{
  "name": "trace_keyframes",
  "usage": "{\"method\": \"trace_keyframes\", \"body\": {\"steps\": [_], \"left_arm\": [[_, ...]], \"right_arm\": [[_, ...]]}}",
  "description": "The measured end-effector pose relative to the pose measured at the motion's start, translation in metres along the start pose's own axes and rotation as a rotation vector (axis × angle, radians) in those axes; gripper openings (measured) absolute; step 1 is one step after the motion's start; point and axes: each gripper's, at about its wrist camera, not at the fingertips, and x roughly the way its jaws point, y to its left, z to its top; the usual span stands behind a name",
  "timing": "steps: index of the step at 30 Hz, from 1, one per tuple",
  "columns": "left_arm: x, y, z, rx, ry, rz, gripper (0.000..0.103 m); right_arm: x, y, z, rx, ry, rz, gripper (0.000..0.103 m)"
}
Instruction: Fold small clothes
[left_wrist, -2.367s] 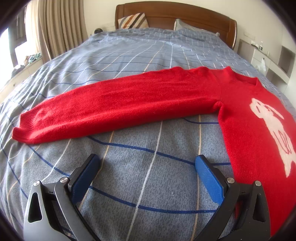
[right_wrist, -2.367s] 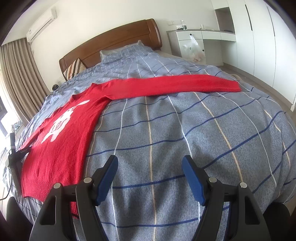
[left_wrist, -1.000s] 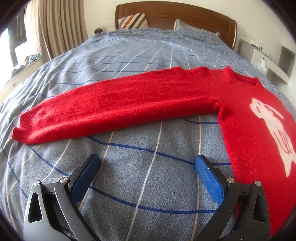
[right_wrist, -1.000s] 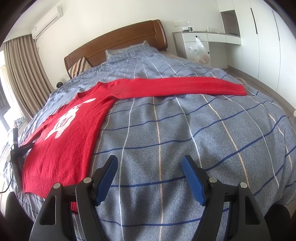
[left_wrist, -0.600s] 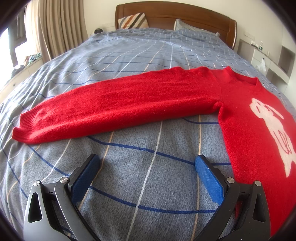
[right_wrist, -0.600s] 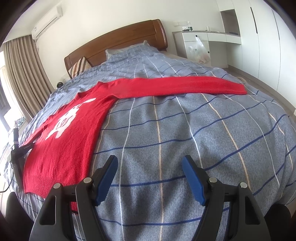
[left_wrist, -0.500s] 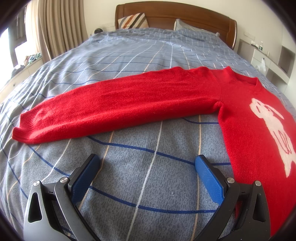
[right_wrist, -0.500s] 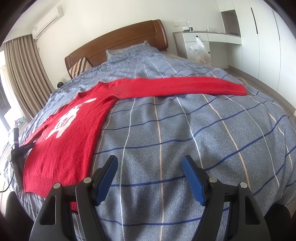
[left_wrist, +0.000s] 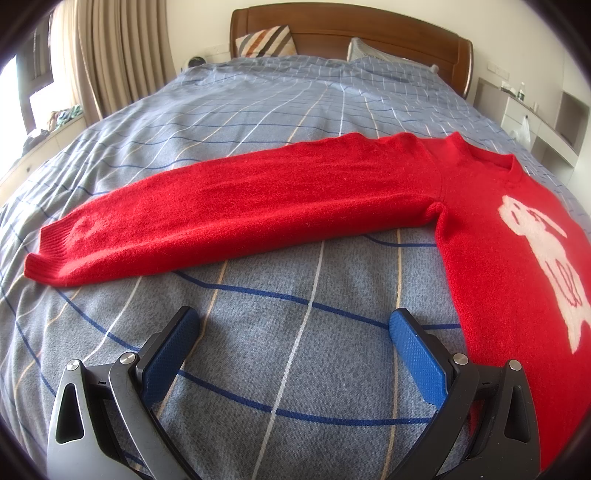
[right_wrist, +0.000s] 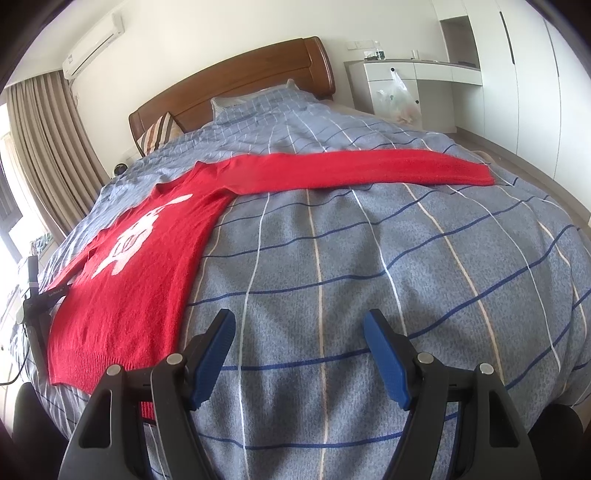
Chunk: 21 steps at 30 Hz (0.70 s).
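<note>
Both wrist views sit low over the bed (left_wrist: 295, 110), facing the headboard (right_wrist: 229, 96); both share the sweater (left_wrist: 498, 229).

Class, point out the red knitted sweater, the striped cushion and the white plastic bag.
Red knitted sweater (left_wrist: 258, 206): left wrist view, mid-sleeve.
Striped cushion (left_wrist: 264, 41): left wrist view, its face.
White plastic bag (right_wrist: 397, 98): right wrist view, its bulging middle.

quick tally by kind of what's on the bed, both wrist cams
Sweater: 1, the red sweater spread flat, sleeves out
Pillows: 2, the striped pillow and the checked pillow at the headboard
Bedspread: 1, the blue checked bedspread
Total: 4
</note>
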Motion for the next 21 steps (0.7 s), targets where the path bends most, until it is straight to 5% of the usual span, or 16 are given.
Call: {"method": "trace_keyframes", "body": {"steps": [21], "left_arm": [[-0.0002,-0.0002,-0.0002,0.000,0.000,0.000,0.103]], "right_arm": [[0.0027,0.0010,-0.0010,-0.007,0.013,0.000,0.072]]}}
